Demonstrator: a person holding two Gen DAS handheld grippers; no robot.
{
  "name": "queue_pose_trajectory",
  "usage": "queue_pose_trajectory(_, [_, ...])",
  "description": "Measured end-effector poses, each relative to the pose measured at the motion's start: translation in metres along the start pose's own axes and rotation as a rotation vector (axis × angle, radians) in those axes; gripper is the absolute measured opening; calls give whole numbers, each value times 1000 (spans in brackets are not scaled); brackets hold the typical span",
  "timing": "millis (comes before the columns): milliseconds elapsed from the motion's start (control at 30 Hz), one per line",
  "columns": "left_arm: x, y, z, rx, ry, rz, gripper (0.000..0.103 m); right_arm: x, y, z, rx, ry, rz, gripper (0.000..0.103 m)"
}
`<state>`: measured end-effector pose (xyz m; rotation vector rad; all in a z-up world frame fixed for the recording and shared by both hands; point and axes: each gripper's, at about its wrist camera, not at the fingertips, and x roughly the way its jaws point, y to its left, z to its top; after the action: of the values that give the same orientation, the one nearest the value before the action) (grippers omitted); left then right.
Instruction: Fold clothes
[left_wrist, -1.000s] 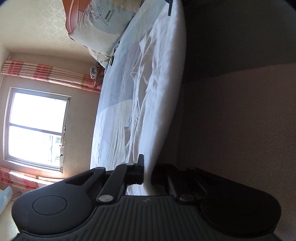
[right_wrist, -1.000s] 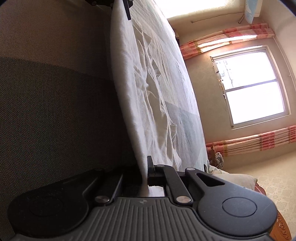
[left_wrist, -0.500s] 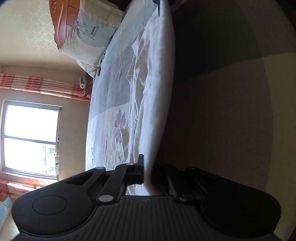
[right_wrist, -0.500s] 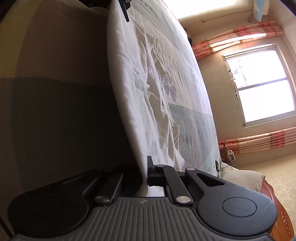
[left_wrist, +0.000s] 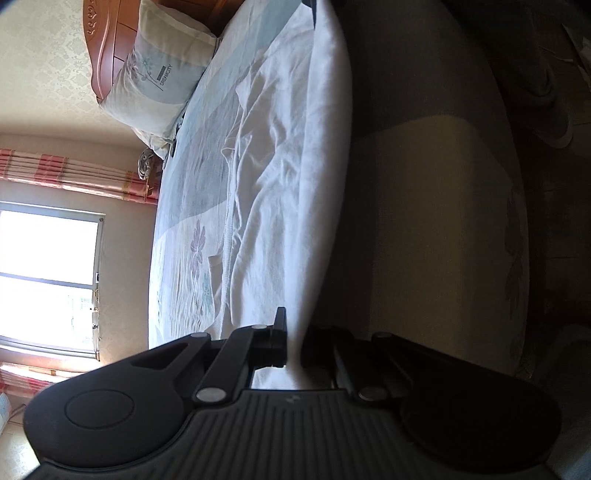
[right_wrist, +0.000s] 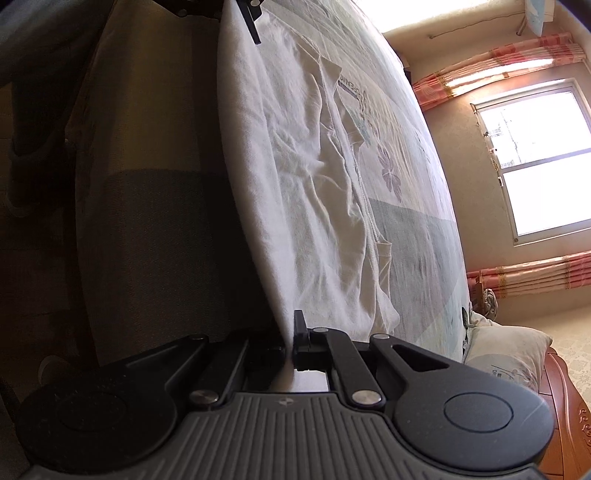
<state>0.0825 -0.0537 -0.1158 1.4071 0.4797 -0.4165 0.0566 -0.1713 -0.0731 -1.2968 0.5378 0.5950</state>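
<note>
White garment: thin, matt, creased woven cloth. Bedsheet, centre left: smooth printed cotton. Pillow, upper left: soft matt fabric. Headboard: glossy varnished wood. Left gripper, lower frame: matt black plastic, ribbed, with bright metal rivets. Curtains: striped cloth.

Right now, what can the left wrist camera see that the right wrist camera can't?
Only the left view shows the left gripper up close, pinching the white garment.

Only the right view shows the right gripper up close, pinching the same garment.

Both show the bed, pillow, window and curtains.
</note>
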Motion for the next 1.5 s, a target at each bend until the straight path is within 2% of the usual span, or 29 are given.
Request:
queue_pose_trajectory(233, [-17,-7,-1,-29,-1,-28,1,-4,5,-13,71,-10,49,7])
queue_pose_trajectory(300, [-23,-11,-4,-41,4,-60,3,-3,3,-16,86,-15,72,7])
queue_pose_trajectory(367, [-32,-11,-10,-58,7,-106,10,-3,4,-19,99,-11,97,9])
queue_pose_trajectory(500, [-65,-2,-36,-112,41,-162,10,-15,0,-32,122,3,141,13])
queue_pose_trajectory(633, [-86,34,-66,-274,92,-179,11,-46,-5,-51,124,-10,195,16])
queue_pose_trajectory(700, [-83,56,-76,-386,99,-150,11,-54,-15,-56,154,-25,192,16])
queue_pose_trajectory(767, [-74,70,-79,-495,91,-155,12,-58,-28,-57,202,-43,177,17])
queue_pose_trajectory(800, [-66,75,-79,-562,81,-180,16,-55,-37,-55,248,-65,165,20])
queue_pose_trajectory(833, [-58,79,-79,-624,71,-209,16,-51,-45,-53,294,-85,155,21])
queue_pose_trajectory(900, [-42,74,-79,-702,54,-301,18,-34,-60,-45,406,-114,169,24])
queue_pose_trajectory(1000, [-30,57,-82,-722,99,-382,19,-15,-60,-36,496,-134,203,24])
queue_pose_trajectory(1067, [-30,47,-92,-731,136,-404,18,-4,-48,-36,493,-88,203,24])
queue_pose_trajectory(1100, [-34,48,-98,-744,146,-411,20,1,-41,-41,501,-56,215,24])
queue_pose_trajectory(1167, [-43,50,-109,-768,163,-418,24,2,-35,-56,534,-49,229,25])
queue_pose_trajectory(1233, [-51,61,-110,-776,140,-363,30,-2,-41,-69,593,-48,239,26])
queue_pose_trajectory(1267, [-53,69,-109,-782,119,-338,34,-3,-45,-74,623,-36,243,32])
queue_pose_trajectory(1300, [-53,78,-106,-801,88,-319,46,-4,-50,-78,650,-29,246,38])
queue_pose_trajectory(1333, [-50,86,-103,-828,61,-306,55,-2,-57,-77,670,-39,239,40])
queue_pose_trajectory(1433, [-24,108,-86,-916,-1,-295,58,6,-81,-70,755,-90,218,43])
queue_pose_trajectory(1500, [1,115,-79,-1000,-17,-317,58,17,-96,-60,825,-141,204,46])
